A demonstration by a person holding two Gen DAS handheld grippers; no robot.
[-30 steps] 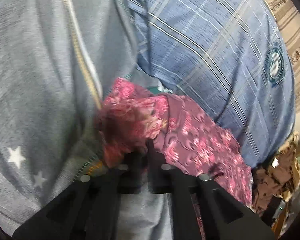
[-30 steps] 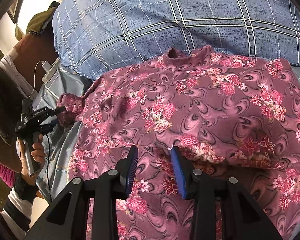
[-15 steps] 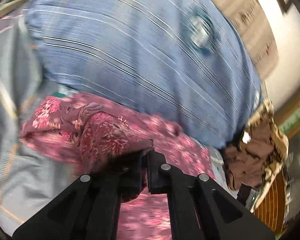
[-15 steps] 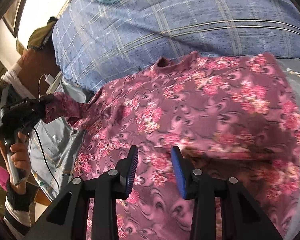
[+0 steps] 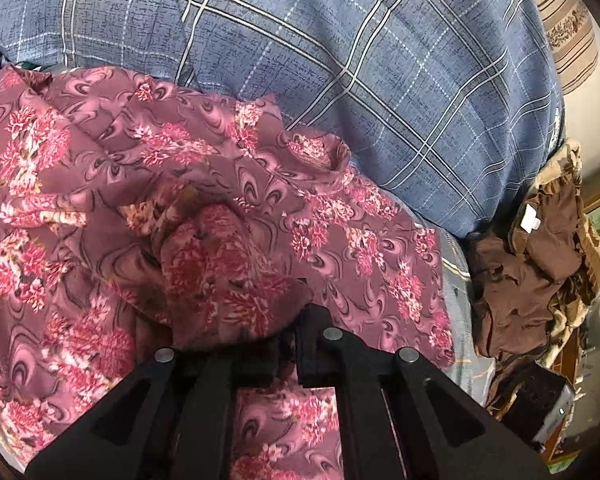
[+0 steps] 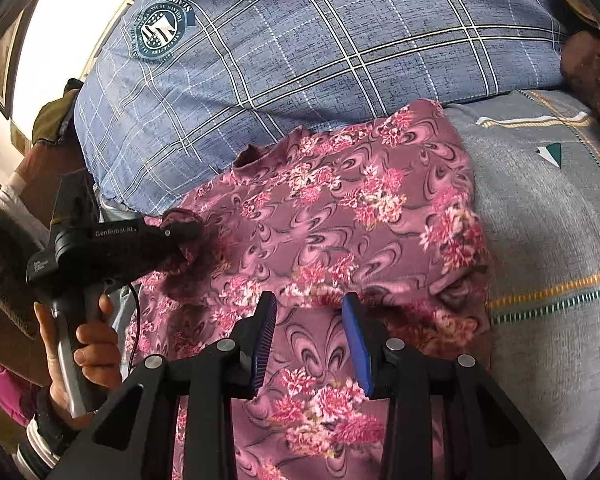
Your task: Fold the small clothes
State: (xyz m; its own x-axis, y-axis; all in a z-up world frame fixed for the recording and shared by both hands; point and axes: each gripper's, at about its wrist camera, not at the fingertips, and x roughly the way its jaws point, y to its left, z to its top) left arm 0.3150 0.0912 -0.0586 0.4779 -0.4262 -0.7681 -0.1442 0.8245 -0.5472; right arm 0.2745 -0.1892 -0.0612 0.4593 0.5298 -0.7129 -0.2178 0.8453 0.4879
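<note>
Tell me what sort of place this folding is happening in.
Probably a bedroom at home. The floral garment lies on a grey bedsheet against a large blue plaid pillow, with a brown blanket heaped beside it, which suggests a bed.
</note>
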